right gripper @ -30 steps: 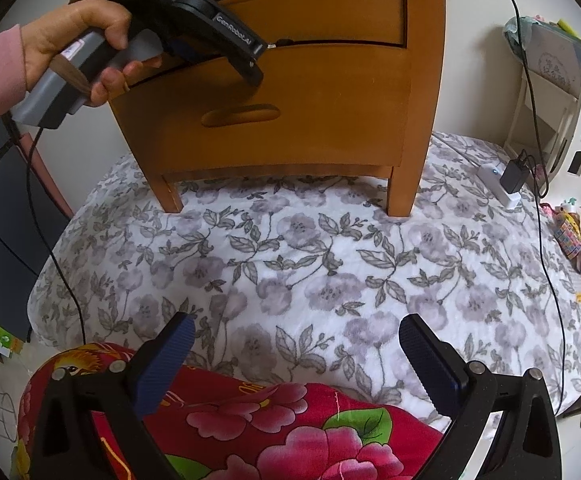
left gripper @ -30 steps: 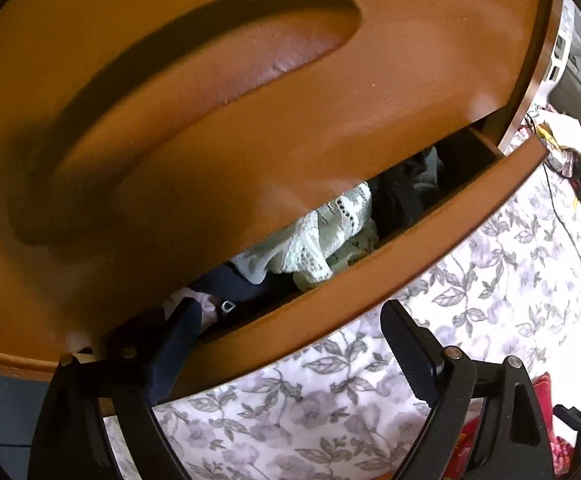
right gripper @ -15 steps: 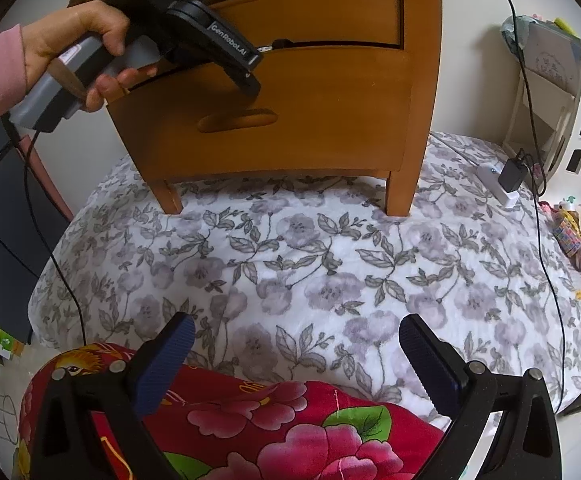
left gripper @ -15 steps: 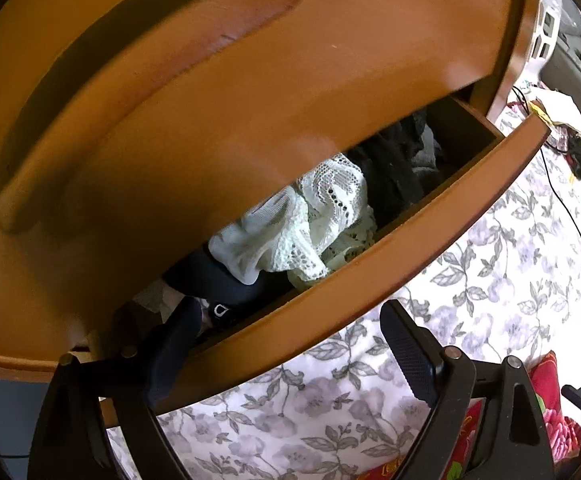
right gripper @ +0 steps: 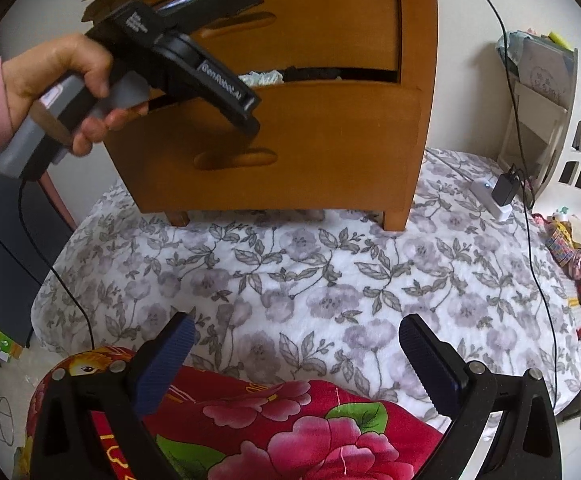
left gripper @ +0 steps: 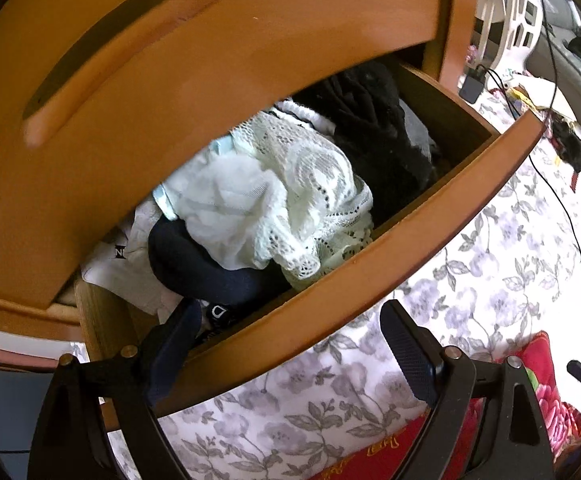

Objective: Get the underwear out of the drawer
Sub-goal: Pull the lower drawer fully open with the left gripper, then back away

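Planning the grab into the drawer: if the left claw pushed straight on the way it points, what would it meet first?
Probably the drawer front's top edge, which lies between the open left claw and the pale lace underwear; depth is unclear.
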`<state>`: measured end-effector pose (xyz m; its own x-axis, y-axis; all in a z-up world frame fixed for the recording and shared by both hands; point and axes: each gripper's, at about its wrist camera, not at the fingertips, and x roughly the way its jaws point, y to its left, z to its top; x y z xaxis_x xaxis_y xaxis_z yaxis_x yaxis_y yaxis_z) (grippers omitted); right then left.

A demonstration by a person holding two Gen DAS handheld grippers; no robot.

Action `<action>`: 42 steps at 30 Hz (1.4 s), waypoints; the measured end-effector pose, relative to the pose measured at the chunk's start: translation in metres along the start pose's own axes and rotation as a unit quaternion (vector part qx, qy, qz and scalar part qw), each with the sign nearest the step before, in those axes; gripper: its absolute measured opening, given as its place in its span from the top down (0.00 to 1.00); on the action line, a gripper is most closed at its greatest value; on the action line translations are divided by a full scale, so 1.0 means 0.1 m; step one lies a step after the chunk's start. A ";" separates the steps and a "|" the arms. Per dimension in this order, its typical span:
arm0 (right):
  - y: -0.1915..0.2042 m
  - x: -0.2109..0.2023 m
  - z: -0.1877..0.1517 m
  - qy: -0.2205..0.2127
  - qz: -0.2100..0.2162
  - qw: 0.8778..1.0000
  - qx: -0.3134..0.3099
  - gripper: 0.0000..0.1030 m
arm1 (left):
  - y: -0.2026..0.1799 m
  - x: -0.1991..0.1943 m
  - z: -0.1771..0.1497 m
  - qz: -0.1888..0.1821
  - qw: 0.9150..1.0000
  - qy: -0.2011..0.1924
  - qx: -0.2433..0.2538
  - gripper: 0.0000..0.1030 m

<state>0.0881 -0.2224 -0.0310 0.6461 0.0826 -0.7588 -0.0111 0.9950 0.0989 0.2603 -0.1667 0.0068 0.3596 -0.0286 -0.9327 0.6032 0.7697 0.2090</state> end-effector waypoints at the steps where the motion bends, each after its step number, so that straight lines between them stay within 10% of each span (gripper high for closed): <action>1: 0.01 -0.02 0.00 -0.003 0.000 1.000 -0.001 0.00 | 0.00 -0.01 0.02 0.000 1.000 0.001 0.001 0.12; 42: 0.11 -0.52 -0.01 -0.049 -0.007 0.999 -0.020 0.00 | -0.13 0.14 0.07 0.006 1.000 0.015 0.024 0.12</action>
<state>0.0537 -0.2153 0.0088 0.7175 0.0647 -0.6935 -0.0300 0.9976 0.0620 0.2624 -0.1815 -0.0065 0.3457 -0.0006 -0.9384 0.6334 0.7380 0.2328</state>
